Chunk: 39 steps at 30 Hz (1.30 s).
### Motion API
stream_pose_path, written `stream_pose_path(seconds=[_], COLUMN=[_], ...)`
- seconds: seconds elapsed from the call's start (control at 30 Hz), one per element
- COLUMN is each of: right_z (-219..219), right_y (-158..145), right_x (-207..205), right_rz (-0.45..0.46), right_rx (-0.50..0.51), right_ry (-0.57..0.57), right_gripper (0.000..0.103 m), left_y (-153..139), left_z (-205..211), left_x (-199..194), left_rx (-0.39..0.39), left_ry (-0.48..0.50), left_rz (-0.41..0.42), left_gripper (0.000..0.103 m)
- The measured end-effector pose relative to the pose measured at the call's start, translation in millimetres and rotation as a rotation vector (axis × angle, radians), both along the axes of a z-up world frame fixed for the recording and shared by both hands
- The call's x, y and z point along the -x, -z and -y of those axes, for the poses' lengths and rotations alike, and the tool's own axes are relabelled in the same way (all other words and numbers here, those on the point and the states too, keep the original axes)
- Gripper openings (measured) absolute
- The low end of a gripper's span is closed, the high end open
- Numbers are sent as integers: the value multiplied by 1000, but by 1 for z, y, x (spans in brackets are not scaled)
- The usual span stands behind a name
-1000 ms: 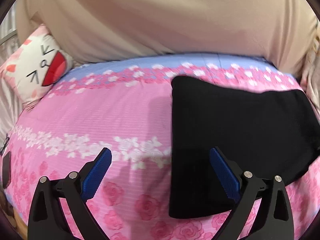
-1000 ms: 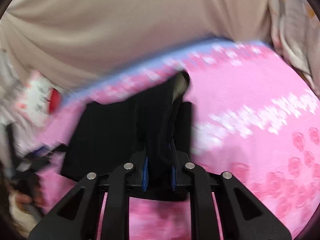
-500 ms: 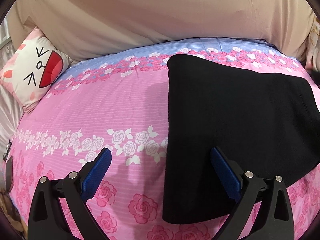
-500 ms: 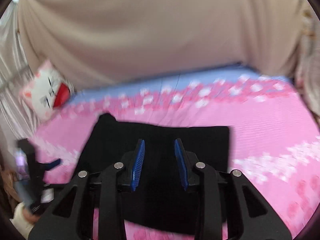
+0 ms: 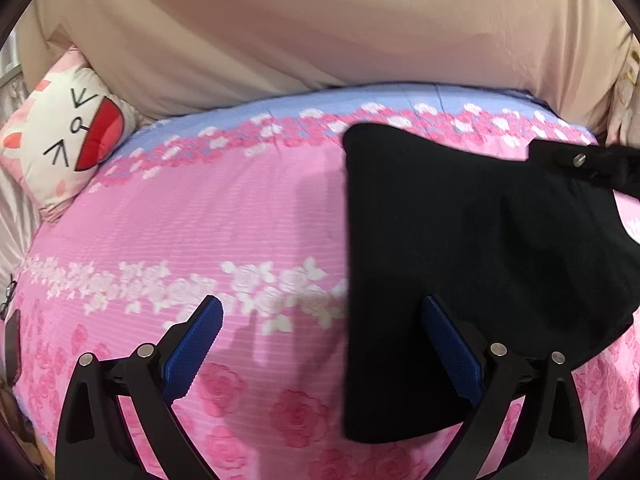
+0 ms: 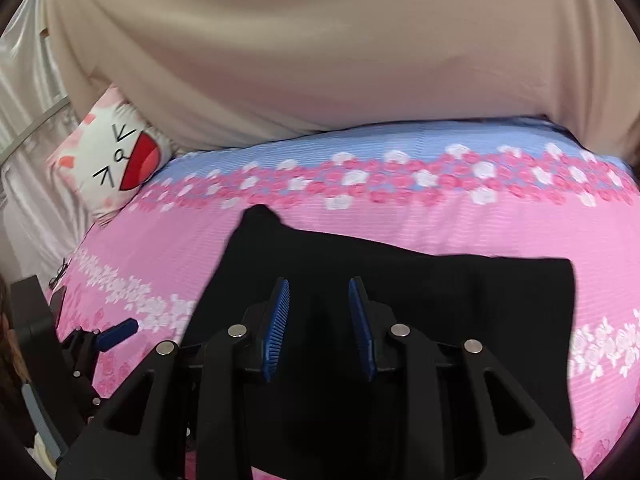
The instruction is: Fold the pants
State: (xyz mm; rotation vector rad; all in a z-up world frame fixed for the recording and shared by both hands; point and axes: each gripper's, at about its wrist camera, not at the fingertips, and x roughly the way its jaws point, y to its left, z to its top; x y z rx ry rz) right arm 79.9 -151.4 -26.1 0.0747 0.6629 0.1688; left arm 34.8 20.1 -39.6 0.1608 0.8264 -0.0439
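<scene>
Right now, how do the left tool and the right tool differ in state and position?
The left tool has its jaws spread wide, the right tool only narrowly apart. The left tool straddles the left edge of the folded black pants, partly over the pink bedspread; the right tool sits over the pants. Both hold nothing.

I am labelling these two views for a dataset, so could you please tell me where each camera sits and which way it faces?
Left wrist: sits on the left hand-held gripper, facing down across the pink floral bedspread; jaws wide open, empty; right hand-held gripper's tip enters at right.
Right wrist: sits on the right hand-held gripper, looking over the folded black pants toward the beige curtain; jaws apart, nothing gripped; left hand-held gripper shows at lower left.
Shared: pants, bedspread, cat-face pillow, curtain.
</scene>
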Motion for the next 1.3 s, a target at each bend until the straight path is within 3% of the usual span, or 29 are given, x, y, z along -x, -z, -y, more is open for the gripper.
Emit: stream_pose_path(seconds=[0.1, 0.2, 0.27, 0.33, 0.4, 0.5, 0.6, 0.7, 0.77, 0.8, 0.83, 0.9, 0.93, 1.0, 1.07, 1.13, 1.17, 1.2, 1.23, 1.3], right_z=[-23, -58, -81, -105, -112, -89, -72, -83, -91, -98, -108, -114, -110, -94, -49, 13, 44, 79, 96, 105], right_y=[14, 54, 65, 71, 69, 47, 5, 3, 40, 66, 63, 42, 24, 5, 0, 11, 26, 54, 63, 47], right_x=[-20, -49, -50, -48, -49, -45, -42, -79, -124, -141, -140, -130, -115, -90, -59, -33, -24, -22, -13, 12], right_rz=[-35, -110, -47, 17, 23, -43, 19, -1, -133, -205, -153, -128, -67, 14, 79, 85, 49, -46, -8, -8], right_rx=[24, 68, 96, 198, 229, 102, -6, 14, -2, 51, 113, 116, 53, 35, 36, 8, -9, -30, -97, -150], right_ry=[-29, -46, -85, -82, -92, -101, -67, -52, -71, -68, -59, -63, -89, -68, 76, 255, 345, 404, 354, 365], right_gripper=[31, 32, 32, 32, 32, 32, 32, 32, 32, 33, 36, 36, 35, 33, 34, 34, 34, 34, 33, 32], left_y=[-13, -21, -19, -13, -8, -10, -13, -12, -13, -16, -18, -21, -23, -25, -28, -30, -32, -31, -30, -25], left_z=[-28, -73, -103, -131, -145, -155, -158, -149, -135, -128, -123, -119, -117, -114, -107, -97, -89, -80, -70, -49], left_x=[4, 5, 3, 0, -3, 0, 0, -9, -13, -12, -12, -10, -8, -7, -5, -3, -2, -2, -3, -7], left_rx=[-17, -34, -18, -4, 7, 29, 39, 75, 79, 71, 59, 52, 46, 46, 52, 61, 62, 62, 61, 47], left_ry=[-85, -202, -278, -352, -387, -391, -386, -358, -316, -296, -284, -259, -248, -232, -207, -174, -150, -130, -108, -74], left_rz=[54, 84, 71, 46, 29, 33, 46, 32, 29, 37, 42, 51, 56, 59, 59, 60, 62, 64, 61, 40], left_gripper=[98, 98, 98, 98, 97, 97, 97, 97, 97, 97, 97, 97, 97, 97, 97, 97, 97, 97, 97, 97])
